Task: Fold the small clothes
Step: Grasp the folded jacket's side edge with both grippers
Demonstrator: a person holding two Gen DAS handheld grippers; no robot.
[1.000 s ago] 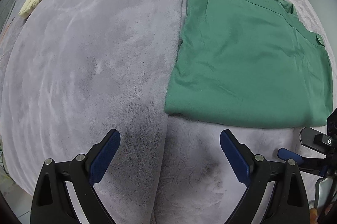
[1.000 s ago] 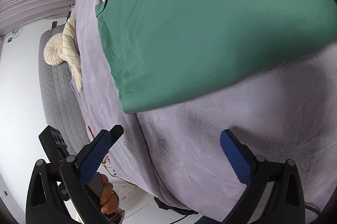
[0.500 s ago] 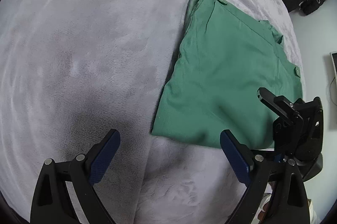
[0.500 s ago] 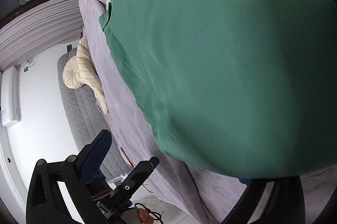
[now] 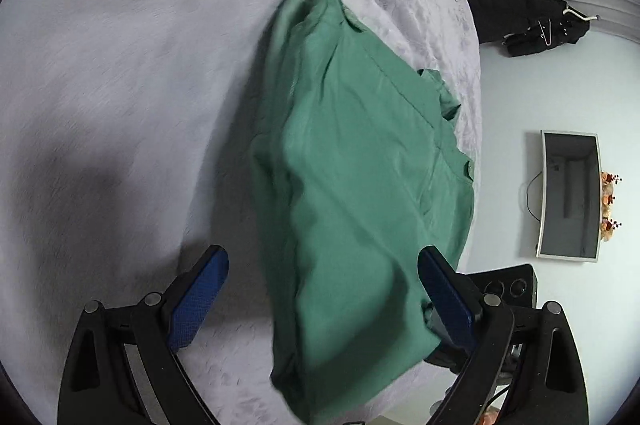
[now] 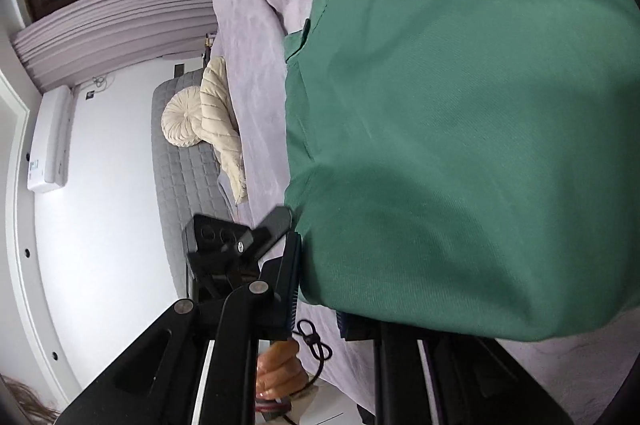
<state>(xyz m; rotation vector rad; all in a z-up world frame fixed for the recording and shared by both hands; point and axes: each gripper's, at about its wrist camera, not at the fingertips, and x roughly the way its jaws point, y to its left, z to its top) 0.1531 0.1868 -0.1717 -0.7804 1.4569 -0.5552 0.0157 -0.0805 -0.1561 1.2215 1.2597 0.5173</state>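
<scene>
A folded green garment (image 5: pixel 352 185) lies on the lilac-grey bed cover (image 5: pixel 120 65), its near edge lifted and bunched. My left gripper (image 5: pixel 324 301) is open, with the garment's near end between its blue pads (image 5: pixel 200 297), not pinched. In the right wrist view the garment (image 6: pixel 480 125) fills the frame. My right gripper (image 6: pixel 320 305) has closed in on the garment's near edge; its left finger (image 6: pixel 288 289) presses the cloth and the other finger is hidden behind it.
A cream cushion and quilted throw (image 6: pixel 204 117) lie on a grey bench beside the bed. Dark clothes (image 5: pixel 532 21) hang at the far wall, and a wall screen (image 5: pixel 568 197) is on the right. The bed's edge runs close by on the right.
Both grippers moved in onto the garment's near edge. The right gripper went from wide open to closed on the cloth, and the edge has lifted. The left stays open.
</scene>
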